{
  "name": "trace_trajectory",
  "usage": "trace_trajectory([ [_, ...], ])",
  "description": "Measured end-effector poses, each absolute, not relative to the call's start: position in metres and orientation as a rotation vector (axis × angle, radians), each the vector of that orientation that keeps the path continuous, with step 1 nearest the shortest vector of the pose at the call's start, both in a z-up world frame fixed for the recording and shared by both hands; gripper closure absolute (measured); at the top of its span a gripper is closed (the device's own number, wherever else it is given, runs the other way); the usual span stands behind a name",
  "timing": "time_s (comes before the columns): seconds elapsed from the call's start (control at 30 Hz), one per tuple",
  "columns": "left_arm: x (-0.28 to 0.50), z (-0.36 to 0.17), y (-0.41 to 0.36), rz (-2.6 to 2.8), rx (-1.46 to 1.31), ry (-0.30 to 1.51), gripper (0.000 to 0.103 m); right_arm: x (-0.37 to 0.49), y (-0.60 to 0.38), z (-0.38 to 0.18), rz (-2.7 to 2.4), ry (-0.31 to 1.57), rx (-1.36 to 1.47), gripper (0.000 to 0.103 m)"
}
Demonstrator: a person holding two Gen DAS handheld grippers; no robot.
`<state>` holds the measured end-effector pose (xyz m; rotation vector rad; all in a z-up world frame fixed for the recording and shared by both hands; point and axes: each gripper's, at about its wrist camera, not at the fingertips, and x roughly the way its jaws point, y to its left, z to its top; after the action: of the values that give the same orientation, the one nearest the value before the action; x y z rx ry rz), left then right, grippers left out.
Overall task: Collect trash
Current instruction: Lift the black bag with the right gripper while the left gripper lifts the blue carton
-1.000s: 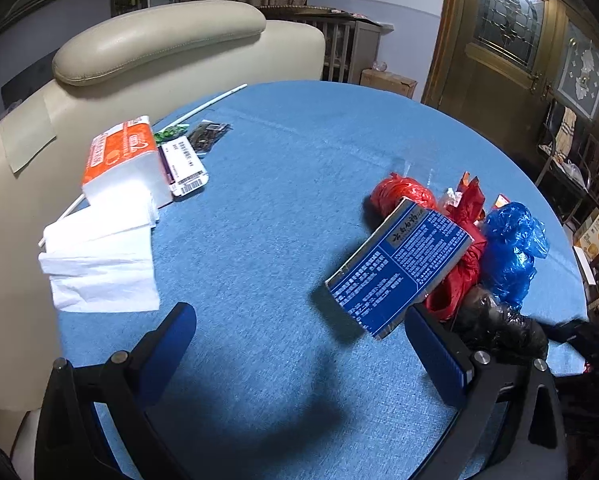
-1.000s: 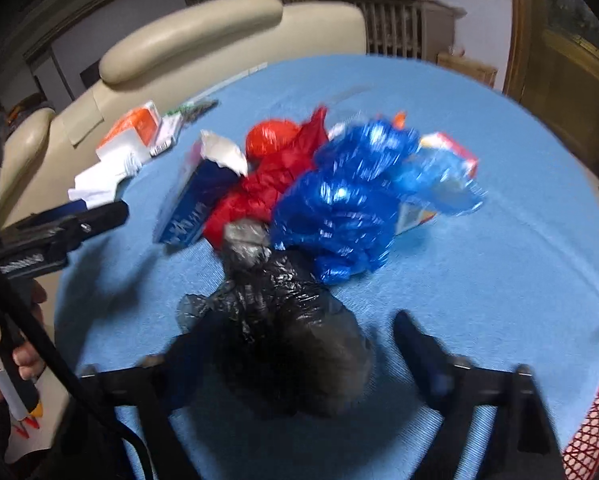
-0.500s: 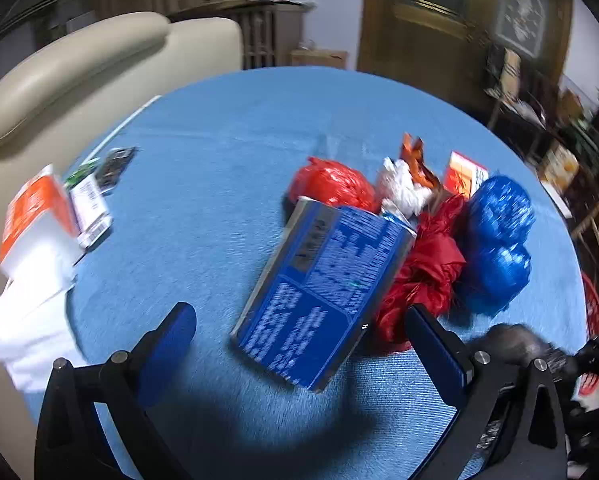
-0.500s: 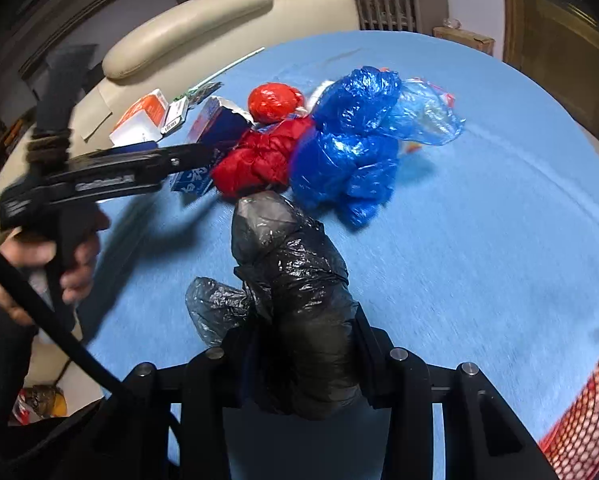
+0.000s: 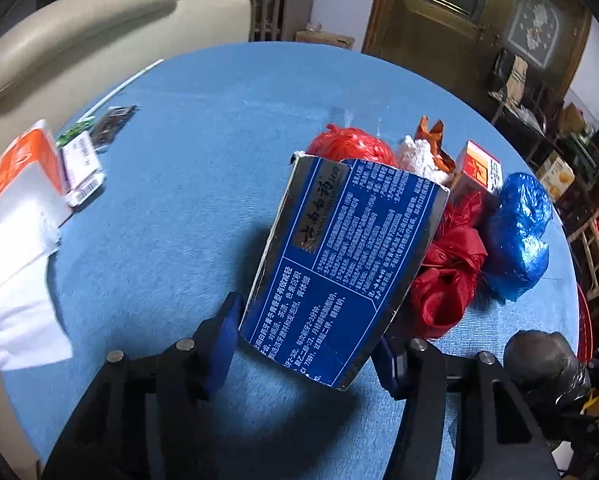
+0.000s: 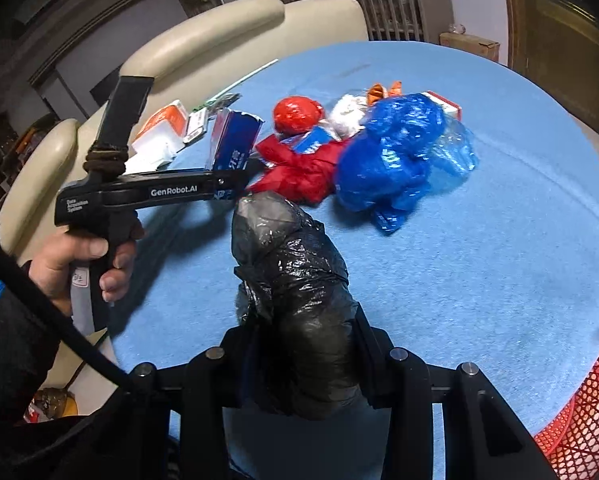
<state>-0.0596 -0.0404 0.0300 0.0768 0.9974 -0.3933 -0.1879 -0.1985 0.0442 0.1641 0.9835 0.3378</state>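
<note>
left gripper (image 5: pixel 307 336) fingers clamped on blue carton (image 5: pixel 343 264) near table (image 5: pixel 203 168) centre; carton tilted, grip low on one end, so it may pivot loose. right gripper (image 6: pixel 303 344) fingers closed around black bag (image 6: pixel 299 280) at near edge; slick film could slip. red basket (image 6: pixel 579 412) off right edge.

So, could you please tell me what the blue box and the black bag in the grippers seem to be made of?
The blue box looks like thin glossy printed cardboard: flat creased panels, torn pale edge, sheen on the print. The black bag appears to be thin plastic film, crinkled, with shiny highlights. Each is clamped in a hand-held gripper, the box in the left, the bag in the right.
</note>
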Motion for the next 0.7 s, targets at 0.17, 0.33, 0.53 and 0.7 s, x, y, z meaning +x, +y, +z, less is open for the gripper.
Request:
trace_trajectory([
  [0.17,-0.077,0.042,-0.027,-0.337,0.044,0.973,0.043,-0.192,-0.194,0.046,0.337,0.971,0.172,0.060],
  [0.33,-0.096,0.053,-0.024,-0.278,0.049,0.946,0.043,-0.195,-0.197,0.051,0.322,0.958,0.185,0.060],
  [0.53,-0.119,0.073,-0.031,-0.232,0.076,0.908,0.043,-0.207,-0.208,0.059,0.304,0.928,0.218,0.060],
  [0.7,-0.128,0.084,-0.038,-0.229,0.074,0.887,0.043,-0.220,-0.217,0.071,0.288,0.898,0.240,0.060],
])
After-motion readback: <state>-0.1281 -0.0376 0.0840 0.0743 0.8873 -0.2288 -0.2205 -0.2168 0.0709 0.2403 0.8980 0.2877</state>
